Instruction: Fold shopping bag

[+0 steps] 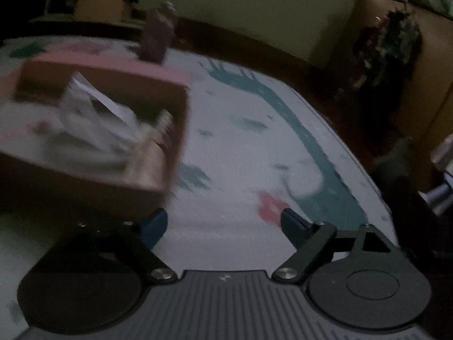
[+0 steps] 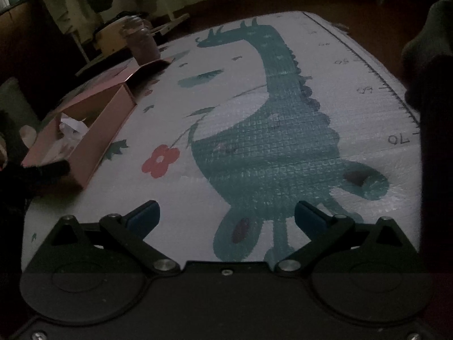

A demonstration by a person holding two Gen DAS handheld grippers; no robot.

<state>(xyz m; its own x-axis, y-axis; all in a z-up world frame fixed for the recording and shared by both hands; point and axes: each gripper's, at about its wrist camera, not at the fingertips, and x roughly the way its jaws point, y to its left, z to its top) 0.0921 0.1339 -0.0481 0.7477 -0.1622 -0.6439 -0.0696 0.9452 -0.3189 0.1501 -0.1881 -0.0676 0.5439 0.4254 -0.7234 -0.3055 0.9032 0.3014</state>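
A pink open box (image 1: 170, 130) sits on the printed play mat (image 1: 243, 153), left of my left gripper (image 1: 223, 223). White crumpled material (image 1: 93, 124), possibly the shopping bag, lies inside it; the blur hides its detail. My left gripper is open and holds nothing, with its left finger close to the box's near corner. In the right wrist view the same box (image 2: 104, 119) stands at the far left with the white material (image 2: 69, 130) showing inside. My right gripper (image 2: 226, 215) is open over the mat's green animal print (image 2: 269, 141), well apart from the box.
A brownish jar (image 2: 143, 42) stands behind the box at the mat's far edge. A dark shape (image 2: 430, 56), maybe part of a person, covers the right side. A dark object (image 2: 42, 172) touches the box's near end. The room is dim, and furniture lines the far wall.
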